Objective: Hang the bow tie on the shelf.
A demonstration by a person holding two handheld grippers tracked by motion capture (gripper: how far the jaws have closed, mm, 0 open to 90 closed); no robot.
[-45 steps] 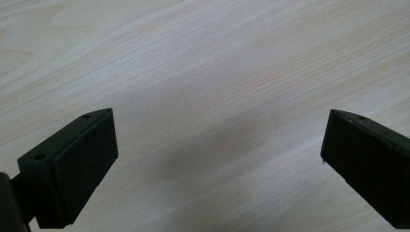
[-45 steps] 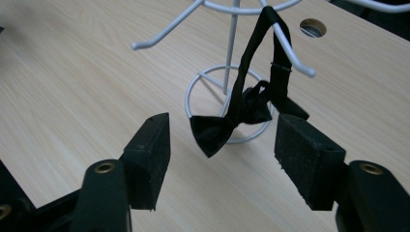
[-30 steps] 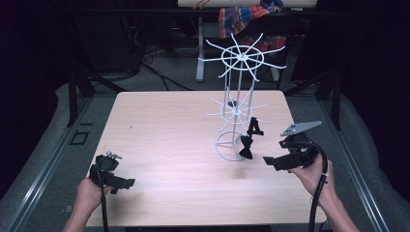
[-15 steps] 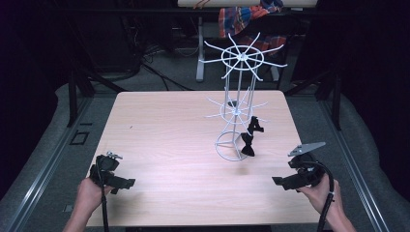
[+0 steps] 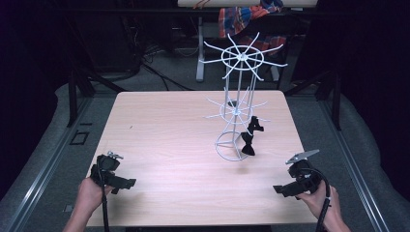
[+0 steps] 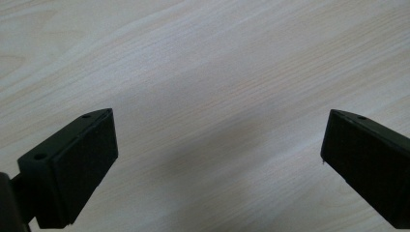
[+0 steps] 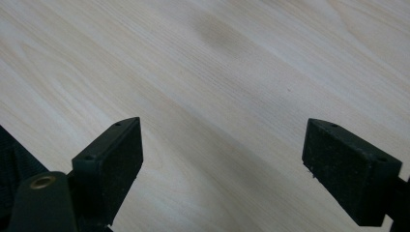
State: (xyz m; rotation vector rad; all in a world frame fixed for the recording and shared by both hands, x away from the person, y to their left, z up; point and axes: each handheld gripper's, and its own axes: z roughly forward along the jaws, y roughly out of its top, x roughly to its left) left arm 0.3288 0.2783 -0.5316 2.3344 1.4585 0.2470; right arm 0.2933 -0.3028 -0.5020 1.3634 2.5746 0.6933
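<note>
A white wire rack (image 5: 239,104) with two tiers of spoke arms stands right of the table's middle. Two black bow ties (image 5: 253,126) (image 5: 247,146) hang from its lower tier on the right side. In the high view my left gripper (image 5: 126,183) rests low at the front left of the wooden table (image 5: 164,130), held in a hand. My right gripper (image 5: 279,189) sits low near the front right corner, well short of the rack. In the left gripper view the left gripper (image 6: 217,159) is open over bare wood. The right gripper (image 7: 222,159) in its own view is also open, with nothing between its pads.
A colourful cloth (image 5: 247,14) hangs behind the table near a white stand (image 5: 199,53). Cables lie on the dark floor at the back left. Bare wood stretches between my two hands and left of the rack.
My right gripper has come down and toward the front right corner, away from the bow ties. The left gripper has stayed put.
</note>
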